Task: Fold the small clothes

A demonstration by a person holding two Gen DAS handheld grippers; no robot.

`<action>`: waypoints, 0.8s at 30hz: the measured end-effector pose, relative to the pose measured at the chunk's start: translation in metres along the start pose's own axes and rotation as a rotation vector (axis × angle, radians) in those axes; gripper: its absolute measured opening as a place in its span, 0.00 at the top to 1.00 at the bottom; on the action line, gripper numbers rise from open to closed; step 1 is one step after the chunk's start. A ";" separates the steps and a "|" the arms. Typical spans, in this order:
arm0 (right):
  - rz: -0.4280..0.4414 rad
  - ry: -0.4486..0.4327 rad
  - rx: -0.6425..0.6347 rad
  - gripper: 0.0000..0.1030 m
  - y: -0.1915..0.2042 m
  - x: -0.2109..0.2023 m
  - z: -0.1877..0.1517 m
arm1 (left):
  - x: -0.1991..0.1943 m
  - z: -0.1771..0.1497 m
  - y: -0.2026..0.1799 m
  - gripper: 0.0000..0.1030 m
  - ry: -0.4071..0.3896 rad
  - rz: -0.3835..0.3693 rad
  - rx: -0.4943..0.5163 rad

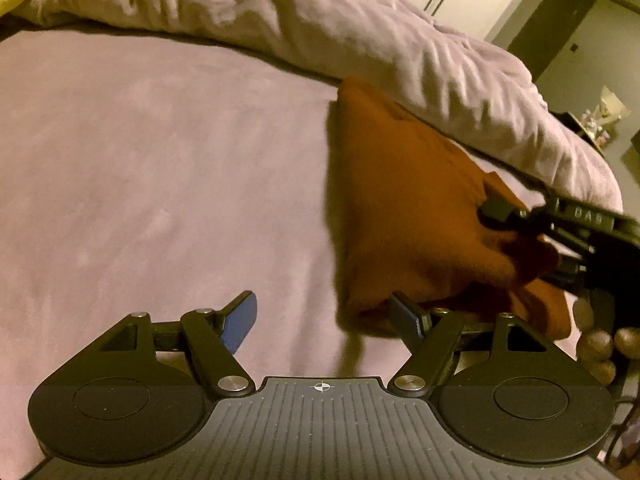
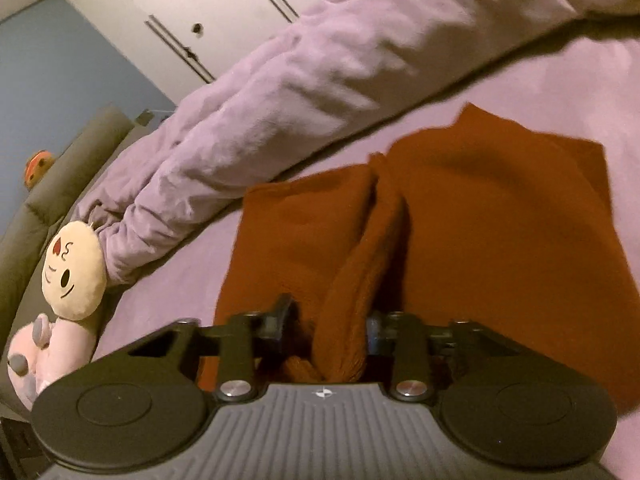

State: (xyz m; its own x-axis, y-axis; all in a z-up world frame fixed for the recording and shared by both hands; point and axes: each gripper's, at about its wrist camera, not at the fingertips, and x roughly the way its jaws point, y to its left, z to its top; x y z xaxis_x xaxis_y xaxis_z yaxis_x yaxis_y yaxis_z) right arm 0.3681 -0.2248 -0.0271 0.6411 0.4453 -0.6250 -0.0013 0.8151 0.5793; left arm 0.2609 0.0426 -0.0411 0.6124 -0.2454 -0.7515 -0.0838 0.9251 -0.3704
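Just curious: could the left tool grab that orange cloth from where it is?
Probably yes. The left tool stands open over bare sheet, and the cloth's near edge lies right beside one finger, nothing between.

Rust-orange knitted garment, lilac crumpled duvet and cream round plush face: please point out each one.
Rust-orange knitted garment (image 2: 500, 208): right wrist view, flat right panel.
Lilac crumpled duvet (image 2: 280, 80): right wrist view, middle of its long roll.
Cream round plush face (image 2: 74, 270): right wrist view, centre of face.

We count one rust-brown garment (image 2: 480, 216) on one bed (image 1: 140, 160), one bunched lilac duvet (image 1: 320, 24), two plush toys, a cream one (image 2: 74, 272) and a pink one (image 2: 44, 352), and two hand-held grippers, left (image 1: 324, 316) and right (image 2: 332, 320).
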 end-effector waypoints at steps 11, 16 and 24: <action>-0.050 -0.001 -0.088 0.81 0.017 0.017 0.008 | 0.000 -0.003 -0.012 0.24 0.004 0.021 0.028; -0.176 -0.172 -0.263 0.91 0.035 -0.021 0.009 | -0.004 -0.002 -0.018 0.24 0.002 0.008 0.044; -0.389 -0.212 -0.323 0.96 -0.009 -0.045 0.002 | 0.002 -0.009 -0.038 0.24 0.029 0.002 0.099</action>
State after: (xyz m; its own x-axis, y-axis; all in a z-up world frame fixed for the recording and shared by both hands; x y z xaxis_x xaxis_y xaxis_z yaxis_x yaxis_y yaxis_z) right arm 0.3408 -0.2533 -0.0028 0.7818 0.0313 -0.6227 0.0523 0.9919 0.1155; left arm 0.2580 0.0042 -0.0335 0.5895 -0.2506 -0.7680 -0.0064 0.9492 -0.3146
